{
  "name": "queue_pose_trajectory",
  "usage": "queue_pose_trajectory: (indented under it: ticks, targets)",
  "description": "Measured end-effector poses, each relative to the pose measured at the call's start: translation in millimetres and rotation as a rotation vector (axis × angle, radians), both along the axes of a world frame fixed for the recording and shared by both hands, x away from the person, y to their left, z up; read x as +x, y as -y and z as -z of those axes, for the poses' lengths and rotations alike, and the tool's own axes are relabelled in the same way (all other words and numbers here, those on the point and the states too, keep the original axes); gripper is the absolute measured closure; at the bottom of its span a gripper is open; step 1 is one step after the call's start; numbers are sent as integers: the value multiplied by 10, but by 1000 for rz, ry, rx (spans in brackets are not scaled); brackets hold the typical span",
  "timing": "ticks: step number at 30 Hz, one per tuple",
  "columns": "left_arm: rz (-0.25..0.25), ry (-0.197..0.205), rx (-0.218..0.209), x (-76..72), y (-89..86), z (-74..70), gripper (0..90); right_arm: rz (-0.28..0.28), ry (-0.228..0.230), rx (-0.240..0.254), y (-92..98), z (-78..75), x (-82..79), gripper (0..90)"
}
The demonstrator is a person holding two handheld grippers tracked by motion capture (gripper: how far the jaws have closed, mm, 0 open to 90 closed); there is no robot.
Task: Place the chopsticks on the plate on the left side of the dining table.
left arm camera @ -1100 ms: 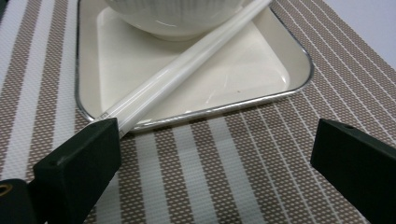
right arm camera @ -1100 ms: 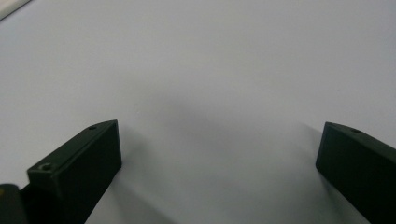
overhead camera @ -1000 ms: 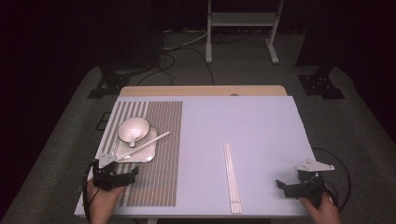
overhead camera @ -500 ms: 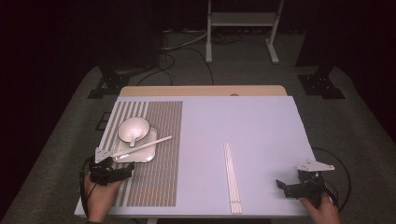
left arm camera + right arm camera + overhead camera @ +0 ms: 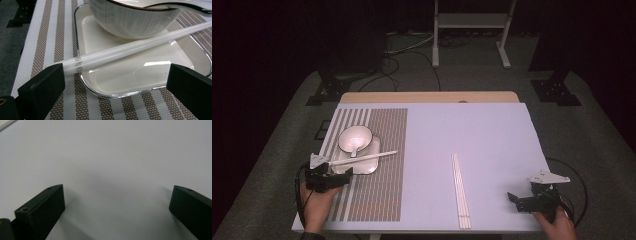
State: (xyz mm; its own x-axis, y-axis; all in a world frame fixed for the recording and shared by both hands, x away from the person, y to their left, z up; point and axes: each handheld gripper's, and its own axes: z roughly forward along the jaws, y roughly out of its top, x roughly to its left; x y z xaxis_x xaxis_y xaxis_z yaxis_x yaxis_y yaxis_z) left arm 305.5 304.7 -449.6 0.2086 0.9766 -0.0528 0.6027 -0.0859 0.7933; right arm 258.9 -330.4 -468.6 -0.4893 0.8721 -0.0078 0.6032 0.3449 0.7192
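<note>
The left gripper [image 5: 113, 82] sits at the near left of the table, jaws spread wide, just before a pair of chopsticks [image 5: 130, 50] lying across a square plate [image 5: 130, 77] under a bowl [image 5: 132, 17] on the striped mat [image 5: 50, 32]. The right gripper [image 5: 117, 202] rests at the near right, jaws wide apart over bare table [image 5: 112, 152]
</note>
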Motion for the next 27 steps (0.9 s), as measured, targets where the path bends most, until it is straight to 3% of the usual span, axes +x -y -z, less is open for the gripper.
queue_pose_trajectory:
  ticks: [17,27]
  targets:
    - [-22,3,-4,145,-78,11,9,0,0,0,0,0,0,0]
    - [-32,16,-7,124,-109,-13,8,0,0,0,0,0,0,0]
